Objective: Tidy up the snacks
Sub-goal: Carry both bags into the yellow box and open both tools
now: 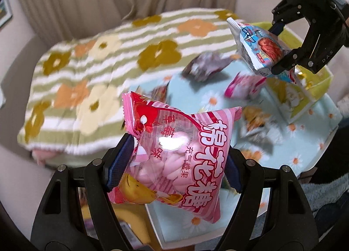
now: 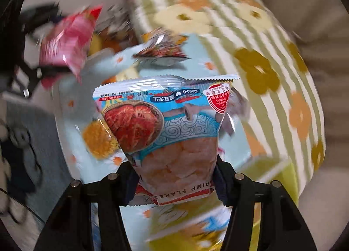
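Over a daisy-print surface [image 1: 189, 98] scattered with snack packets, beside a flower-striped blanket [image 1: 91, 59], the left gripper [image 1: 174, 163] is pinching a pink strawberry marshmallow bag [image 1: 174, 148] between its fingers, the puffy pack tilted and standing well clear of the cloth. Further right, the right gripper [image 1: 281, 48] is clamping a blue Oishi shrimp flakes bag [image 1: 259, 48] near its lower end, carrying it in the air above the loose packets and near a yellow-green box [image 1: 322, 80].

Both packs are air-filled and slick, so either one is at risk of squirting out from between the fingers if the grip tightens or the hand swings quickly; the heavy blur in the right wrist view suggests that hand is moving fast. The shrimp flakes bag, seen close in that view [image 2: 170, 133], is being held by one end only, so it may pivot or drop. Squeezing harder could crush the flakes. With both loads airborne near each other, a crossing path could knock one loose.
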`<state>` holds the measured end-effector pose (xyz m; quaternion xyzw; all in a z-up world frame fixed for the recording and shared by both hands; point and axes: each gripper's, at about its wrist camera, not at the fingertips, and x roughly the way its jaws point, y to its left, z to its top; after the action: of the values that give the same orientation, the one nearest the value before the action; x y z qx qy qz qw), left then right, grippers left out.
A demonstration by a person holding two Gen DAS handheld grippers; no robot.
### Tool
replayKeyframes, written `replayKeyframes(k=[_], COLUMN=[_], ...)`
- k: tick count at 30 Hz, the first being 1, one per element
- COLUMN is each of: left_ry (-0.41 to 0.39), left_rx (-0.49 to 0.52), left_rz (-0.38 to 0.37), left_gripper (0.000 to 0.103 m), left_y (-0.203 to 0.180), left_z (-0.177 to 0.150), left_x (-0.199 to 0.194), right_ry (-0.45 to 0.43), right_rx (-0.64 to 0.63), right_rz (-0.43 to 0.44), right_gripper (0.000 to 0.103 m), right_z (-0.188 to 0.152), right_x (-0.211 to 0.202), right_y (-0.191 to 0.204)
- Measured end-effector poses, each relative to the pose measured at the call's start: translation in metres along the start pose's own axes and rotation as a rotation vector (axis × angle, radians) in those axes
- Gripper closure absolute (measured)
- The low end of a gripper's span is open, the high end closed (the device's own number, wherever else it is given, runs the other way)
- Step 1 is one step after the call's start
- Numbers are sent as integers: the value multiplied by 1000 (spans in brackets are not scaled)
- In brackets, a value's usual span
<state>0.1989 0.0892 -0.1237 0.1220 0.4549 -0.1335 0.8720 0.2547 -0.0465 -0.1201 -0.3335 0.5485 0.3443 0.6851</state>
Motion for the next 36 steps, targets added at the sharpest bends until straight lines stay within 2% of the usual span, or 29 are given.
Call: replayKeyframes(k=[7, 14, 23, 31, 34, 35, 36], left_ry=[-101, -158, -102, -6, -21, -18, -17], left_rx=[105, 159, 129, 86, 133, 157, 166], left_rz=[-63, -144, -256, -280, -246, -226, -207], left_gripper=[30, 30, 30, 28, 16, 1, 1], left_y=[-51, -133, -245, -302, -317, -324, -328], left_z=[56, 109, 149, 151, 150, 150, 149], left_x=[-16, -18, 27, 79, 87, 90, 90], right_ry=[-66, -153, -317, -359, -372, -377, -384], right_rx=[280, 495, 767, 888, 918, 925, 936], right_rz=[-78, -114, -96, -50, -33, -25, -17], right_gripper=[49, 49, 49, 49, 49, 49, 49], right_z=[-66, -151, -248, -293, -304, -307, -310], right_x=[-43, -69, -75, -61, -55, -54, -52], right_y=[-29, -69, -109, -125, -127, -128, -129])
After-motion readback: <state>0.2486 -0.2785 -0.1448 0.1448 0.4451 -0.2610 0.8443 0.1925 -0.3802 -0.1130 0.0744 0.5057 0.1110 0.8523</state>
